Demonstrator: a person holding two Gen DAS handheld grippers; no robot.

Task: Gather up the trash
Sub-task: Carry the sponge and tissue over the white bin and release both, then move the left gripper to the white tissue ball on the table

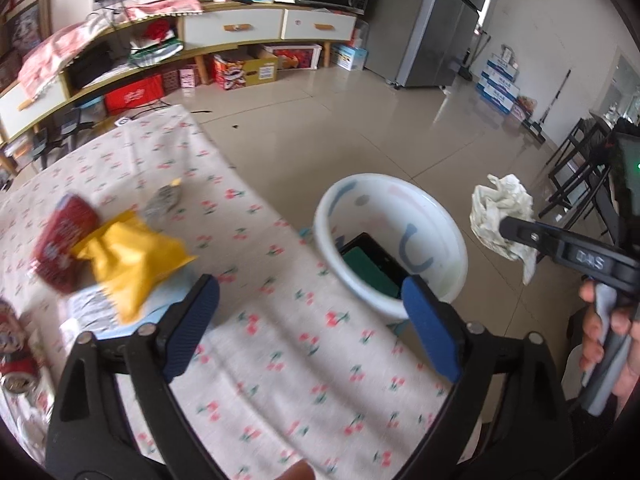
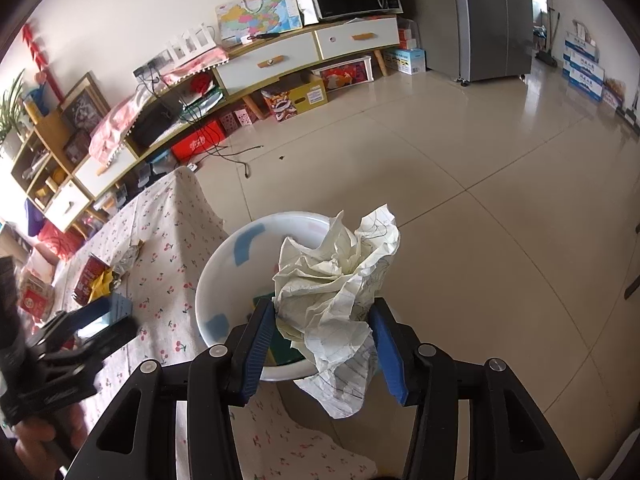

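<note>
- I am holding the crumpled lined paper (image 2: pixel 340 304) in the right gripper (image 2: pixel 324 350); both blue pads are pressing its sides, and the wad is hanging in the air above the white basin (image 2: pixel 224 276) that is standing on the floor beside the table.
- From the left wrist view the paper (image 1: pixel 502 216) looks off to the side of the basin (image 1: pixel 448 240); from the right wrist view it looks over the rim. I cannot tell exactly how well it is centred.
- A dark box with a green face (image 1: pixel 370 266) is already lying in the basin.
- The left gripper (image 1: pixel 312 320) is standing wide open with nothing between its pads, above the cherry-print tablecloth (image 1: pixel 280 368).
- I judge I am in the drop-off step for the paper: the next move calls for bringing the wad squarely over the basin's mouth, then opening the right jaws.
- More rubbish is waiting on the table: a yellow packet (image 1: pixel 132 264), a red packet (image 1: pixel 64 244), a silvery wrapper (image 1: pixel 162 200) and a red can (image 1: pixel 14 364). The free left gripper is nearest the yellow packet, so I would be reaching there next.
</note>
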